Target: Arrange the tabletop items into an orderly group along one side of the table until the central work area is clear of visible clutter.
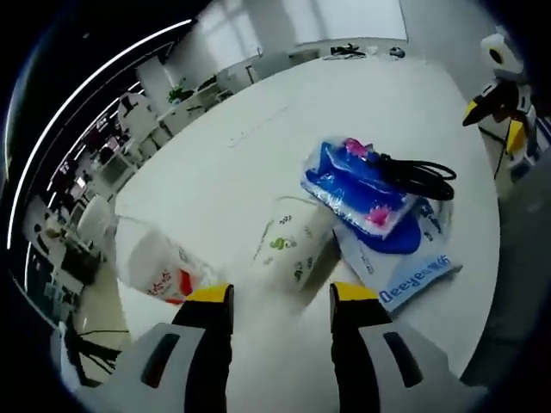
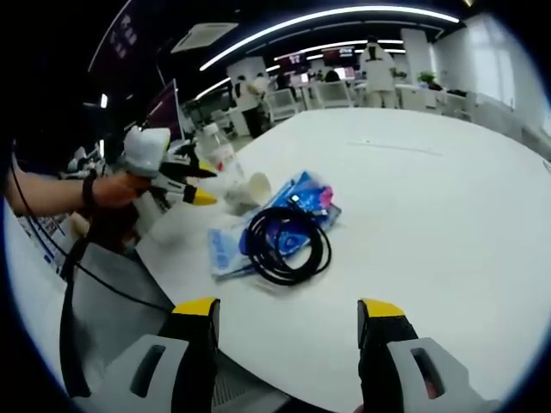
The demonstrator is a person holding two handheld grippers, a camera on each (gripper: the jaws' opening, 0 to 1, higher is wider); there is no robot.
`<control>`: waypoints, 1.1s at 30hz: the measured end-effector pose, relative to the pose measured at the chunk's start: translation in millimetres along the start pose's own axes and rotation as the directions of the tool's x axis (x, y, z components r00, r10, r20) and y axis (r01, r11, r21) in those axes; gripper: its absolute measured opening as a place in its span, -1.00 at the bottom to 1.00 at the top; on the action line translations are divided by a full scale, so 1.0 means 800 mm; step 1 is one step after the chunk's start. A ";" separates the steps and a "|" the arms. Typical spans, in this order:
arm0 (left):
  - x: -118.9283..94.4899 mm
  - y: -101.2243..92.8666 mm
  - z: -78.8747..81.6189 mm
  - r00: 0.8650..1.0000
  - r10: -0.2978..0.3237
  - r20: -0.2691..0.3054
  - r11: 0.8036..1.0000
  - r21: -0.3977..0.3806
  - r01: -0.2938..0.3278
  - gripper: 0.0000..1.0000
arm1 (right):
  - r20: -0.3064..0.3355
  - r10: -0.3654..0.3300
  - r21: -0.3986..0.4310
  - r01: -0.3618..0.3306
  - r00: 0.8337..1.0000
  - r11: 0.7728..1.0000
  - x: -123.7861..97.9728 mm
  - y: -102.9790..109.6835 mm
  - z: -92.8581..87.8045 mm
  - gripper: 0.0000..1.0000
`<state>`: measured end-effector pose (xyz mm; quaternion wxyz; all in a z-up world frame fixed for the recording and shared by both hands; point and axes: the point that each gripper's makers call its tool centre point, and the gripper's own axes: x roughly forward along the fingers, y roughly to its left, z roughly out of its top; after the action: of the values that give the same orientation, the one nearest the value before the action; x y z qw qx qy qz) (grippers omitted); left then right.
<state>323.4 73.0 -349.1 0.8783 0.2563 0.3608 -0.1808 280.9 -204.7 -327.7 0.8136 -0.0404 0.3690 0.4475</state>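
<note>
in the left gripper view the left tongs (image 1: pixel 281 311) are spread open with nothing between their yellow-tipped jaws, hovering low over the white bench (image 1: pixel 344 103). just beyond the jaws a paper cup (image 1: pixel 293 241) with green print lies on its side. to its left lies a clear plastic bottle (image 1: pixel 151 262) with a red and white label, close to the bench edge. to the cup's right a blue packet with pink print (image 1: pixel 357 185) rests on top of a flat blue and white pouch (image 1: pixel 413 275), and a black cable (image 1: pixel 422 176) lies against the packet's far side.

in the right gripper view the right tongs (image 2: pixel 289 318) are also open and empty, held near the bench (image 2: pixel 430 198) edge. ahead of them the black cable (image 2: pixel 288 241) lies coiled on the flat pouch (image 2: pixel 225 249), beside the blue packet (image 2: pixel 306 194). the paper cup (image 2: pixel 248 191) and the bottle (image 2: pixel 217 155) sit just behind. the left tongs (image 2: pixel 200 185) come in from the left, held by a hand (image 2: pixel 116 189), their tips near the cup. all the items are clustered near one edge of the bench.
</note>
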 end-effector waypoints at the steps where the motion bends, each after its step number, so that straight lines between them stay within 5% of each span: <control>1: 0.001 -0.001 0.001 1.000 -0.001 -0.002 1.000 0.005 0.001 -0.12 | -0.001 -0.001 0.001 0.001 1.000 1.000 0.000 0.000 -0.001 0.32; 16: 0.025 -0.014 0.006 0.998 -0.025 -0.062 0.991 0.129 0.033 -0.11 | 0.001 -0.033 0.035 0.033 0.999 0.999 -0.008 -0.018 -0.009 0.32; 23: 0.041 -0.013 0.012 0.995 -0.038 -0.093 0.972 0.227 0.058 -0.12 | 0.002 -0.042 0.047 0.041 0.999 0.998 -0.011 -0.024 -0.013 0.32; 33: 0.058 -0.011 0.003 0.992 -0.045 -0.121 0.975 0.209 0.070 -0.19 | -0.005 -0.054 0.049 0.055 0.999 0.997 -0.018 -0.033 -0.012 0.32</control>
<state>351.7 58.2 -384.2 0.8179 0.3484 0.3968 -0.2286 290.8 -234.4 -332.5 0.8255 -0.0313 0.3802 0.4158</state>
